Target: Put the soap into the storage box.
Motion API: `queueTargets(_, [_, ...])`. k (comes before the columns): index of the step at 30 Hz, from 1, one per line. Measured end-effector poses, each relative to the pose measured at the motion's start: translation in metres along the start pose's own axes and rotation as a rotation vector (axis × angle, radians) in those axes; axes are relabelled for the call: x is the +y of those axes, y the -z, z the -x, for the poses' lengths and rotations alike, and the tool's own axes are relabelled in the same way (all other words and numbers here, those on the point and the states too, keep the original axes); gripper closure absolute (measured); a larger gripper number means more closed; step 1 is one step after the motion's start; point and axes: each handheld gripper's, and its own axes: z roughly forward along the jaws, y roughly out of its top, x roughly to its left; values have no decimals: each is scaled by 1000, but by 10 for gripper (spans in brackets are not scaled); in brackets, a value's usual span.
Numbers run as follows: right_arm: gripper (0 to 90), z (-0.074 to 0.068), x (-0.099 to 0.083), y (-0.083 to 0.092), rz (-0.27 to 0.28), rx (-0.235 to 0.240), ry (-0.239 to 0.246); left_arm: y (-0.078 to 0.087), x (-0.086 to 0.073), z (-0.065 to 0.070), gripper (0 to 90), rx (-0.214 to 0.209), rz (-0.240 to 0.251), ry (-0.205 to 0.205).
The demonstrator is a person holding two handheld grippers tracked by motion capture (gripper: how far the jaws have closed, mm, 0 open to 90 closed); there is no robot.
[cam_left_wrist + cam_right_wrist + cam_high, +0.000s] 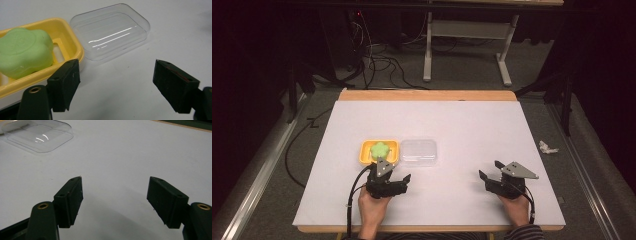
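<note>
My left gripper point(116, 77) has its fingers point(65, 80) spread wide with nothing between them, low over the white counter point(462, 125) just short of the yellow soap dish point(71, 42). The green flower-shaped soap point(23, 52) lies in that dish, and the clear plastic lid point(112, 30) rests right beside it. My right gripper point(115, 202) is likewise released, well apart over bare counter.

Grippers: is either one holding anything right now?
No. The left gripper and right gripper are both open on nothing, near the soap and lid.
</note>
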Motion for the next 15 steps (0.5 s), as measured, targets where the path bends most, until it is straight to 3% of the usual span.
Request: queueTargets(15, [294, 0, 0, 0, 1, -1, 1, -9, -8, -1, 223, -5, -8, -6])
